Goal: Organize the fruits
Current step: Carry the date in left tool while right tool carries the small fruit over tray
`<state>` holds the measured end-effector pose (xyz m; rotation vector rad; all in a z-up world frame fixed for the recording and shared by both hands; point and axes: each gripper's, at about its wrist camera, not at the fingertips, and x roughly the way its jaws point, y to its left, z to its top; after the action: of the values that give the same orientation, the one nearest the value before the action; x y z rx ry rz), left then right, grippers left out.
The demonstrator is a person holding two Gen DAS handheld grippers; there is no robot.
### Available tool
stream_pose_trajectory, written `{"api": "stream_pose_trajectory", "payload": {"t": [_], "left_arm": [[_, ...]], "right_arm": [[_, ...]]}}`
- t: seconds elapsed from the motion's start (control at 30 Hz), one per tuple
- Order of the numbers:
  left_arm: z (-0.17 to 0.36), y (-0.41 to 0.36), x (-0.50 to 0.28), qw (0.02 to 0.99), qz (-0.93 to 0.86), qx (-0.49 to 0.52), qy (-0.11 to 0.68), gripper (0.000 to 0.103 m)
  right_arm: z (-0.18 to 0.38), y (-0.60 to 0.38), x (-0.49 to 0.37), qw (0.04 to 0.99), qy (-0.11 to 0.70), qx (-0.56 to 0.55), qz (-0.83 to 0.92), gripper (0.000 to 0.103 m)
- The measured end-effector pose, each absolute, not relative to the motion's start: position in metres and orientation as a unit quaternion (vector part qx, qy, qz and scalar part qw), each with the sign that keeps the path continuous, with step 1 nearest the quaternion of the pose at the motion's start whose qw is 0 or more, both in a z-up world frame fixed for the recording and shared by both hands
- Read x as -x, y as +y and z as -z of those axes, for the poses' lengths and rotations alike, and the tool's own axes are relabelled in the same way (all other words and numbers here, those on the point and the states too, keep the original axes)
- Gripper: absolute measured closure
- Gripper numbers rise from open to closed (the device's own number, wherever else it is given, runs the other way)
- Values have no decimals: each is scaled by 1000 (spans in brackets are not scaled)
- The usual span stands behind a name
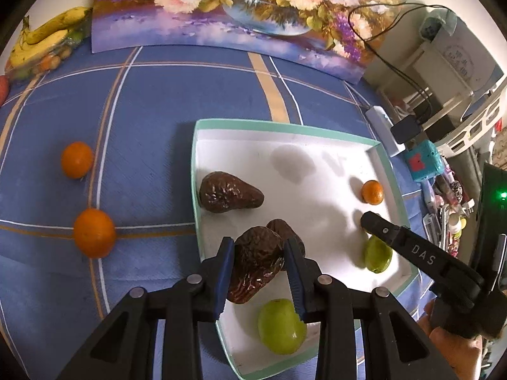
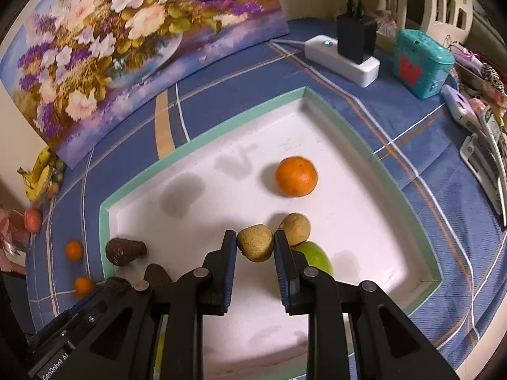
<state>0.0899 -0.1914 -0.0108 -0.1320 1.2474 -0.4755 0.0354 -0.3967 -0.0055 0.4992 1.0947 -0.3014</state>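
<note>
A white tray with a green rim lies on the blue cloth. My left gripper is shut on a dark brown avocado over the tray's near left part. Two more avocados and two green fruits lie in the tray. My right gripper is shut on a tan fruit; a second tan fruit, a green fruit and an orange lie by it. The right gripper also shows in the left wrist view.
Two oranges lie on the cloth left of the tray. Bananas are at the far left. A flower painting leans at the back. A white power strip with charger, a teal box and clutter are at the right.
</note>
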Motion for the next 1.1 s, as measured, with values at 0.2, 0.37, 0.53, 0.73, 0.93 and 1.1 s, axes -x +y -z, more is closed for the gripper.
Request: {"api": "stream_pose_trajectory", "payload": {"t": [0.2,0.37,0.53,0.73,0.93,1.1], "left_arm": [[18,-197,-92,782,215,54,582,68],[24,-198,-94,780,207,53,588,68],[29,-197,-95,779,202,51,592,68],[30,-198,-95,779,202,48,591,68],[30,-202,-94,780,203,32,591,66],[29,-205,-93,780,203,24,591,66]], "right_arm": [[13,-391,-39,809,524,-228,133,78],[19,-387,-41,807,532,-223,130,78],[25,-384,-43,801,541,-219,130,78],[29,-381,-45,798,549,-213,130,78],[30,-377,-48,796,554,-205,130,78],[28,-374,-50,797,554,-201,131,78]]}}
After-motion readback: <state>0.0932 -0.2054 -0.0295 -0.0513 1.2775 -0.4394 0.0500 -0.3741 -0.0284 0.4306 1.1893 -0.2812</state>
